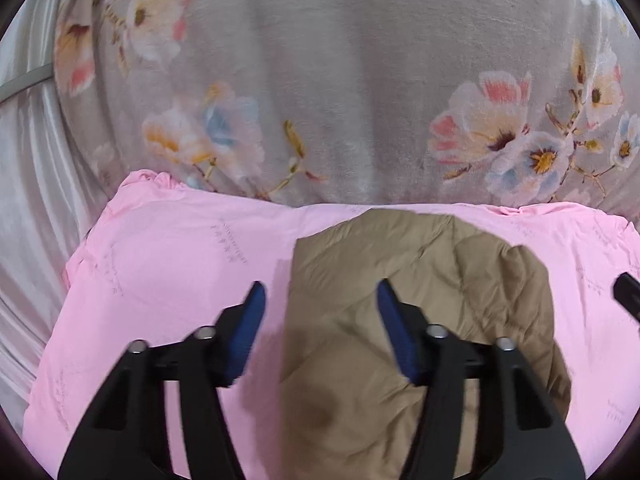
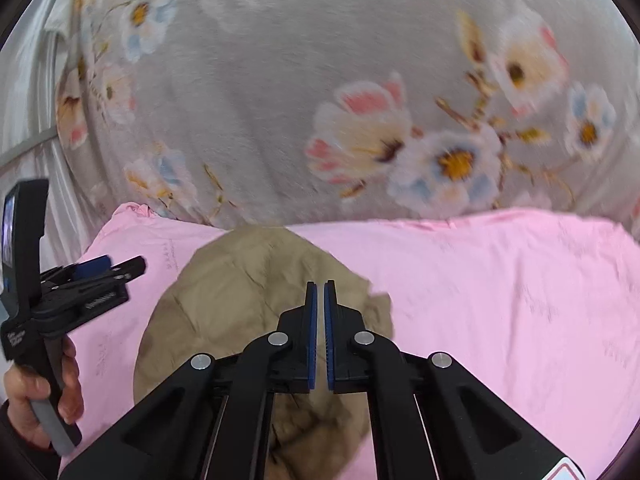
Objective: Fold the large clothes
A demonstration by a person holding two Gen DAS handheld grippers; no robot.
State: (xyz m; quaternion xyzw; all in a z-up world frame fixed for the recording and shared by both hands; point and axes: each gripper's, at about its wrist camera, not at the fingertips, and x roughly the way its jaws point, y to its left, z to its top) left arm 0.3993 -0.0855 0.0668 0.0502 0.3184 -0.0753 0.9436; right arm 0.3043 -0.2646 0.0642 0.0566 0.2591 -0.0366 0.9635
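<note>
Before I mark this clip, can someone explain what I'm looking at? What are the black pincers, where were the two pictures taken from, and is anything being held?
No robot here: a person holds a pair of hand-held tongs in each hand, with a wide-angle camera on each looking forward along its two fingers. One picture comes from the left tongs, whose blue-padded fingers stand apart with nothing between them. The other comes from the right tongs, closed and empty; at its left edge you see the person's hand gripping the left tool. Below lies a tan quilted garment, bundled on a pink sheet. Beyond is a grey flowered blanket. Nothing is held.
</note>
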